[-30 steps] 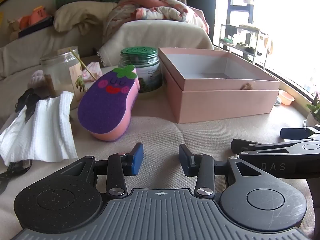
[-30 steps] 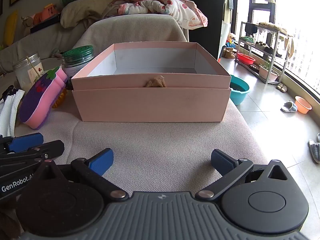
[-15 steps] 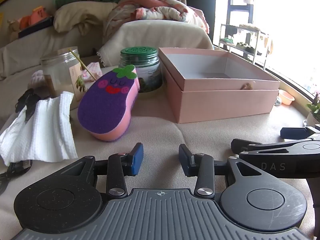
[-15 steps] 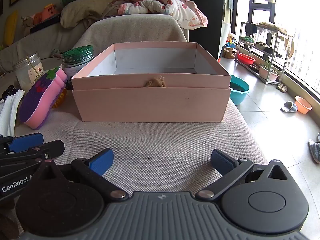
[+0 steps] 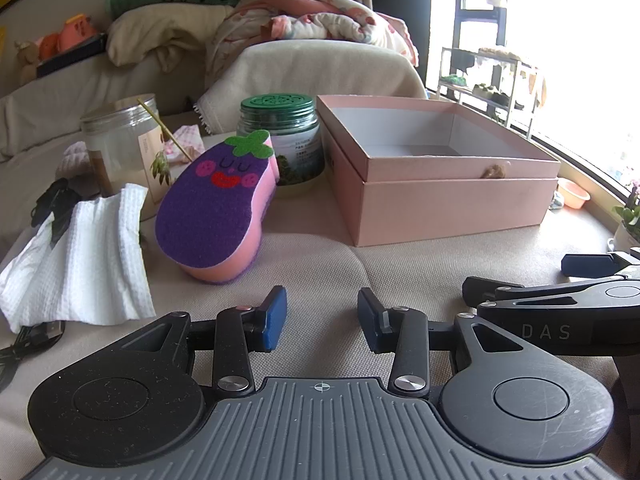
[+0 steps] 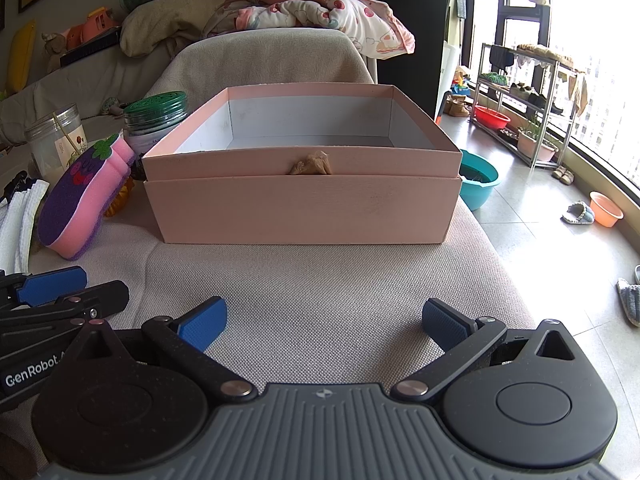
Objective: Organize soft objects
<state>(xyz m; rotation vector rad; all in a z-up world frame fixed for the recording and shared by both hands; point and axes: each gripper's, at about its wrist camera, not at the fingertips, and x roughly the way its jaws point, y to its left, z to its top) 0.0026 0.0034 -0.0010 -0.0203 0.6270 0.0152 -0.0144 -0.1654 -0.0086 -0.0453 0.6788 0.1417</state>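
Beige fabric surface (image 6: 320, 280), likely a sofa, bearing pink box (image 6: 300, 208), eggplant sponge (image 5: 216, 208), white cloth (image 5: 88, 256), two jars (image 5: 286, 140)

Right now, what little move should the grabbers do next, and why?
Probably ease the left gripper forward and left toward the eggplant sponge. Its jaws are open and empty, the sponge leans just ahead, and the pink box looks empty.

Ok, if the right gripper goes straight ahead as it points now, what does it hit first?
Most likely the front wall of the pink box. The right gripper, jaws open, faces it squarely, with only bare beige cushion between; height is hard to judge.
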